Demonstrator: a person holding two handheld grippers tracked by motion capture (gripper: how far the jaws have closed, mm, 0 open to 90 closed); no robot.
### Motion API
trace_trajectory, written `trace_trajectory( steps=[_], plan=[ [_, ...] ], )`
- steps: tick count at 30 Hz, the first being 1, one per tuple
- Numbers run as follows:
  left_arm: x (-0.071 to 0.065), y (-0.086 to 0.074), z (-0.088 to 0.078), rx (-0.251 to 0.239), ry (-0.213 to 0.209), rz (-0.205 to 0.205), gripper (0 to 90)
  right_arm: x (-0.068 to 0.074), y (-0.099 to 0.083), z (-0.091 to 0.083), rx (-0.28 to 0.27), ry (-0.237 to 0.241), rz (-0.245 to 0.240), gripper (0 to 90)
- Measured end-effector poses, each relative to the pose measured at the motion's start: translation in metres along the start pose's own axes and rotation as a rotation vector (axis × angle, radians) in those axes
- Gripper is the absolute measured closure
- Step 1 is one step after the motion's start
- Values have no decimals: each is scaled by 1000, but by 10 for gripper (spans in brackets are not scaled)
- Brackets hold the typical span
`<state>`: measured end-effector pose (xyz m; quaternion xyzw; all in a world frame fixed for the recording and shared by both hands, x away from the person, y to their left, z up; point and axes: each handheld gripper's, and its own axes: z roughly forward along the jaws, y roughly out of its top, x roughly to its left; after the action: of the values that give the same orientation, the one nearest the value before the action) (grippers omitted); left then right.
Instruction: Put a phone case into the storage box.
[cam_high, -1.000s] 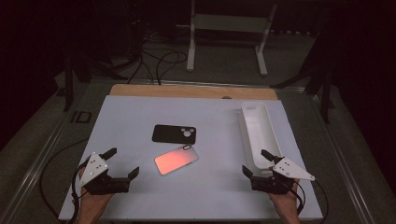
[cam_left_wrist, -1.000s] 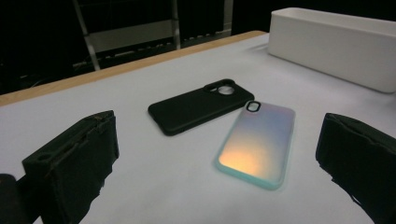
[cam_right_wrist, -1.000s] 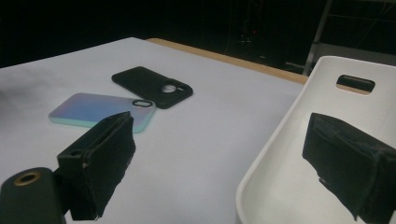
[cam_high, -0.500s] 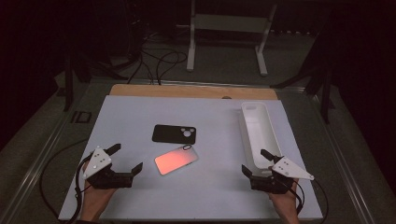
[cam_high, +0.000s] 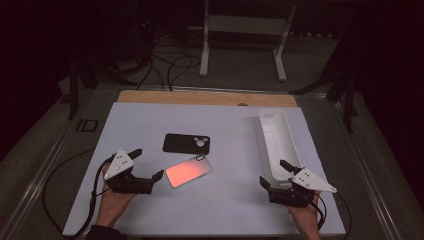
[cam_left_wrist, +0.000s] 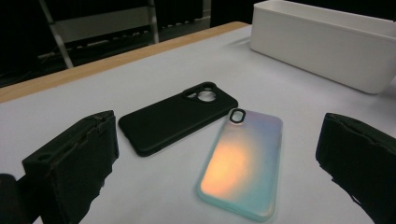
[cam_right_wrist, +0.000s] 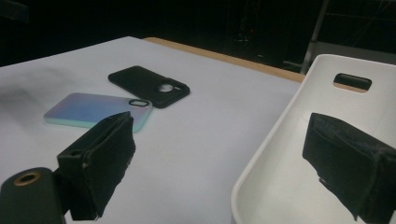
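A black phone case (cam_high: 186, 144) (cam_left_wrist: 177, 116) (cam_right_wrist: 149, 84) lies flat on the white table mat. Just in front of it lies an iridescent case (cam_high: 188, 170) (cam_left_wrist: 243, 161) (cam_right_wrist: 95, 109), glowing pink-orange from above. My left gripper (cam_high: 146, 163) (cam_left_wrist: 219, 163) stands open just left of the iridescent case, which lies ahead between its jaws in the left gripper view. My right gripper (cam_high: 273, 174) (cam_right_wrist: 233, 154) is open near the front end of a long white tray (cam_high: 275, 136) (cam_left_wrist: 327, 39) (cam_right_wrist: 280, 154), with nothing between its jaws.
The white mat (cam_high: 225, 200) has a wooden strip (cam_high: 205, 98) along its far edge. The tray looks empty. Behind the table stand a white frame (cam_high: 245, 30) and loose cables (cam_high: 170, 65) on a dark floor.
My left gripper has moved forward and to the right, closer to the iridescent case. The right gripper and both cases have stayed put.
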<state>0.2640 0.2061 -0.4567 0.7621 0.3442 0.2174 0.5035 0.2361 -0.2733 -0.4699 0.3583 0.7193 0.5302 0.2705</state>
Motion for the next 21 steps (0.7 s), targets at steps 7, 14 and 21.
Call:
trace_trajectory(
  steps=[7, 14, 21],
  plan=[
    [1, 3, 11, 25, -8, -2, 0, 0, 0, 0, 1, 2, -1, 88],
    [3, 5, 20, 46, -27, -6, 0, 0, 0, 0, 3, -3, 0, 88],
    [2, 6, 32, 72, -40, 7, 0, 0, -1, 0, 9, 0, 0, 88]
  ],
)
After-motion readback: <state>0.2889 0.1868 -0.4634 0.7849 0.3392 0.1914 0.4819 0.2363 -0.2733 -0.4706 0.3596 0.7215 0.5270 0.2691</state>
